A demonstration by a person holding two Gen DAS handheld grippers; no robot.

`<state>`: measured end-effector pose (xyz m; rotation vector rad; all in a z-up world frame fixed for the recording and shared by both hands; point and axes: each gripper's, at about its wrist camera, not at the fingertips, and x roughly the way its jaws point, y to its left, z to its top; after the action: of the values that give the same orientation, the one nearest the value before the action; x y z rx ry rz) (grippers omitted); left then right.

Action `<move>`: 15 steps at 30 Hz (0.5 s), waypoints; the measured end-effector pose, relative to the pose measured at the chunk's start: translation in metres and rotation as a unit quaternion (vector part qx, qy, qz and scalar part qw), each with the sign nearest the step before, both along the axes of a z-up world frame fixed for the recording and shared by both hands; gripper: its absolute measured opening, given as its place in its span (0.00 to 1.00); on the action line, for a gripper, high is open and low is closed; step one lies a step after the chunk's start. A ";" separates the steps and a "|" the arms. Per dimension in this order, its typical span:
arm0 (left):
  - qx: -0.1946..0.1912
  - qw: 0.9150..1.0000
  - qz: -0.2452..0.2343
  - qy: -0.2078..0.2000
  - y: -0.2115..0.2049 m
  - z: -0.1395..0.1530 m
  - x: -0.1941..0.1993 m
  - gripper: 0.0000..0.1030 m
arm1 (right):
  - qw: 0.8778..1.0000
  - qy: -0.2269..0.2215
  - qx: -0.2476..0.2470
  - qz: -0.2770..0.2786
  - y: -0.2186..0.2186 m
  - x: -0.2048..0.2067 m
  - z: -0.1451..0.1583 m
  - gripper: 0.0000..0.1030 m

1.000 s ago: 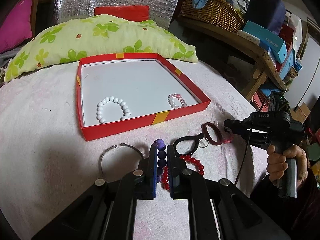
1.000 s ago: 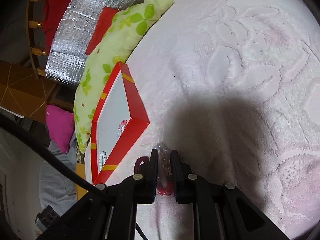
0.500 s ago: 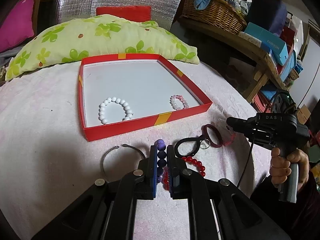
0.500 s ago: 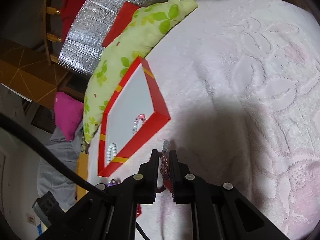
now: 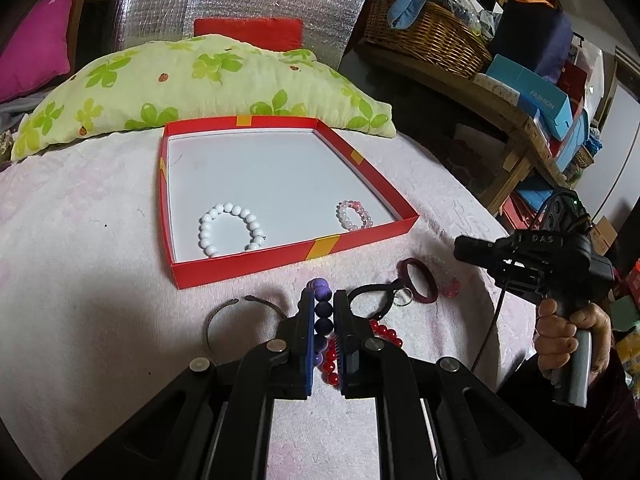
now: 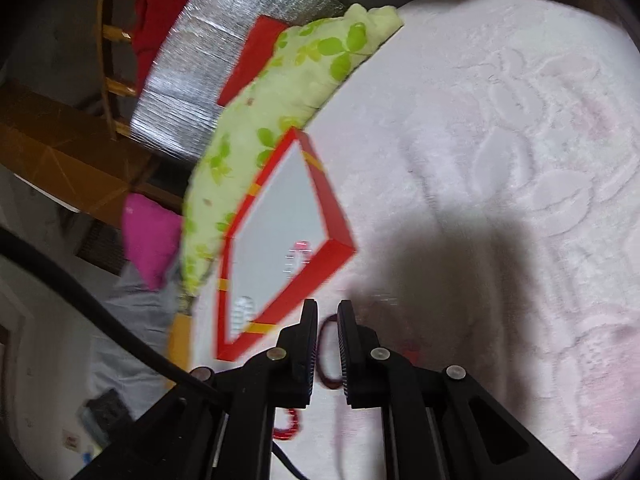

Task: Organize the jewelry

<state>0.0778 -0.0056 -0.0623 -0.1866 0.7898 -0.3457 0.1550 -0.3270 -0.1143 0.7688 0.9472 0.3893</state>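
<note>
Jewelry half sorted: two bracelets are in the red box (image 5: 248, 270), the rest is outside it.

A white bead bracelet (image 5: 232, 230) and a small pink bead bracelet (image 5: 355, 216) lie inside the box on the pink bedspread (image 5: 80, 280). The left gripper (image 5: 323, 312) has its jaws pinching a purple bead bracelet (image 5: 322, 298), not yet carried over the rim. On the bedspread just in front of the box lie a thin metal bangle (image 5: 224, 312), a black loop (image 5: 372, 294), a dark red band (image 5: 418, 282), a red bead strand (image 5: 384, 330) and a small pink piece (image 5: 450, 288). The right gripper (image 6: 328, 320) hovers above the dark red band with its jaws opening and nothing visibly pressed between them. By my reckoning about six pieces remain to be boxed.
</note>
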 end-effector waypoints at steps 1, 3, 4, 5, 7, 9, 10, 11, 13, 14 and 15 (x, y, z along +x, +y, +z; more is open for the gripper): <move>0.000 1.000 0.000 0.000 0.000 0.000 0.000 0.09 | 1.000 0.007 -0.018 0.000 0.002 0.000 0.000 0.15; -0.001 1.000 0.001 0.000 0.001 0.000 0.000 0.09 | 0.999 0.020 -0.037 0.006 0.003 0.001 -0.003 0.17; -0.002 1.000 0.001 0.000 0.001 0.000 0.000 0.09 | 0.998 0.019 -0.056 0.000 0.003 -0.001 -0.001 0.21; 0.000 1.000 0.001 0.000 0.000 0.000 0.000 0.09 | 0.997 0.015 -0.074 -0.007 0.003 -0.001 0.000 0.23; 0.002 1.000 0.000 -0.001 0.000 0.000 -0.001 0.09 | 0.992 0.003 -0.121 -0.019 0.004 -0.003 0.006 0.45; 0.001 1.000 0.001 0.000 0.001 0.000 -0.001 0.09 | 0.989 -0.002 -0.144 -0.022 0.006 -0.004 0.007 0.57; 0.000 1.000 0.001 0.000 0.001 0.000 -0.001 0.09 | 0.988 -0.001 -0.151 -0.019 0.007 -0.003 0.005 0.57; 0.000 1.000 0.001 0.000 0.001 0.000 -0.001 0.09 | 0.987 0.004 -0.163 -0.010 0.010 -0.001 0.002 0.57; 0.000 1.000 0.000 0.000 0.000 0.000 -0.001 0.09 | 0.979 0.002 -0.205 0.006 0.020 -0.001 0.000 0.42; 0.000 1.000 0.000 0.000 0.000 0.000 -0.001 0.09 | 0.974 -0.003 -0.225 0.011 0.024 -0.001 0.000 0.38; 0.000 1.000 -0.001 0.001 0.000 0.000 -0.001 0.09 | 0.969 -0.008 -0.245 0.022 0.029 0.000 0.000 0.29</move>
<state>0.0766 -0.0059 -0.0622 -0.1861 0.7916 -0.3472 0.1546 -0.2982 -0.1139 0.2940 0.9949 0.1859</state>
